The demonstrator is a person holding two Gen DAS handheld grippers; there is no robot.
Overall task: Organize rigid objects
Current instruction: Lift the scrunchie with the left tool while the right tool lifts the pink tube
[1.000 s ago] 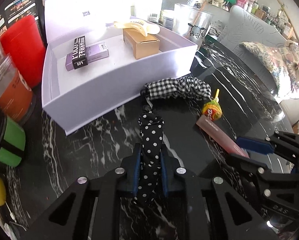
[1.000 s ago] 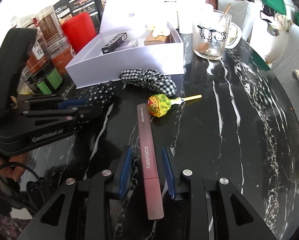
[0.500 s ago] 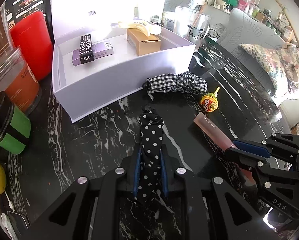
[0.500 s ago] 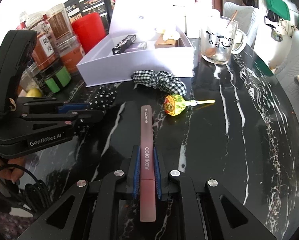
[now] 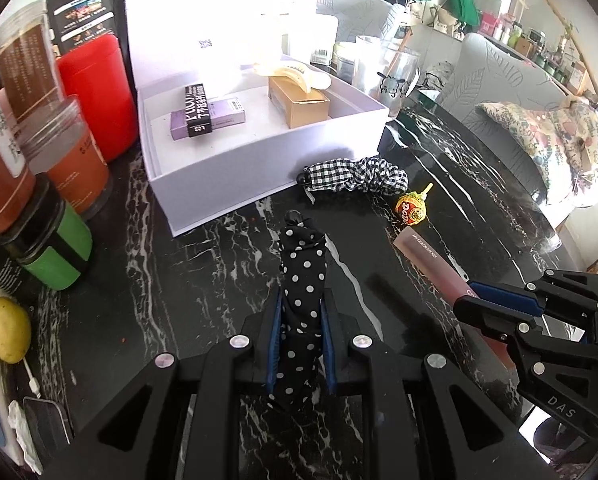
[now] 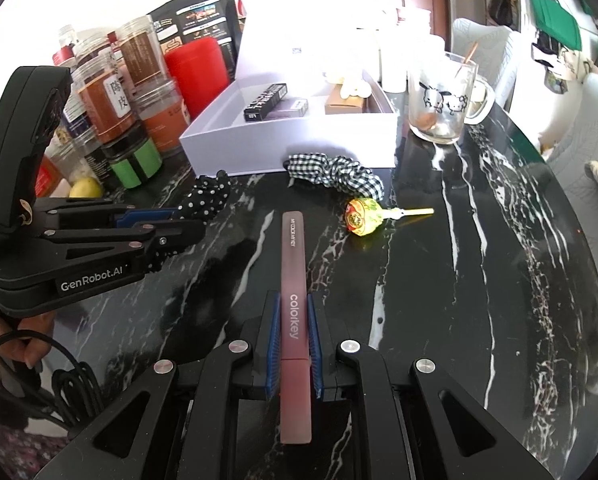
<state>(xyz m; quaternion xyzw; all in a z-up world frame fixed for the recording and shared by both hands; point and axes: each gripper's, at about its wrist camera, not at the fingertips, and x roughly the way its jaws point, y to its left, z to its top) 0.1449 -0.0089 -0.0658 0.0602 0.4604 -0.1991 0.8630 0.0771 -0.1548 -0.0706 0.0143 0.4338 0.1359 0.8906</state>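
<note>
We find the right gripper (image 6: pixel 291 344) closed on the pink box (image 6: pixel 295 312), a long slim "colorkey" carton; both blue pads (image 6: pixel 273 344) press flat against its long sides. The grip sits in the rear half of the box, so most of its length runs forward past the fingertips, toward the lollipop (image 6: pixel 363 220). A shadow on the table (image 6: pixel 499 280) beside the box suggests it is lifted clear, though we cannot confirm this. We judge the box light, stiff and smooth-faced: it should hold its shape under moderate pressure, but thin card may dent if squeezed hard, and the long front overhang may let it pivot or slide between the pads. A hold nearer mid-length would be steadier.

The left gripper (image 5: pixel 301 340) is closed on the dotted scrunchie (image 5: pixel 303 280), whose fabric bunches between the pads and stands out ahead of them. This item is soft and light; it will not slip readily but gives no firm shape.

The white tray (image 5: pixel 259 168) lies ahead of both grippers, at the left of the table, and already holds the black tube (image 5: pixel 197 110), the purple carton (image 5: pixel 219 114) and the gold box (image 5: pixel 299 100). The checked scrunchie (image 5: pixel 355 176) rests just beside the tray's near wall, between tray and lollipop. We judge the tray the likely destination for the pink box.
</note>
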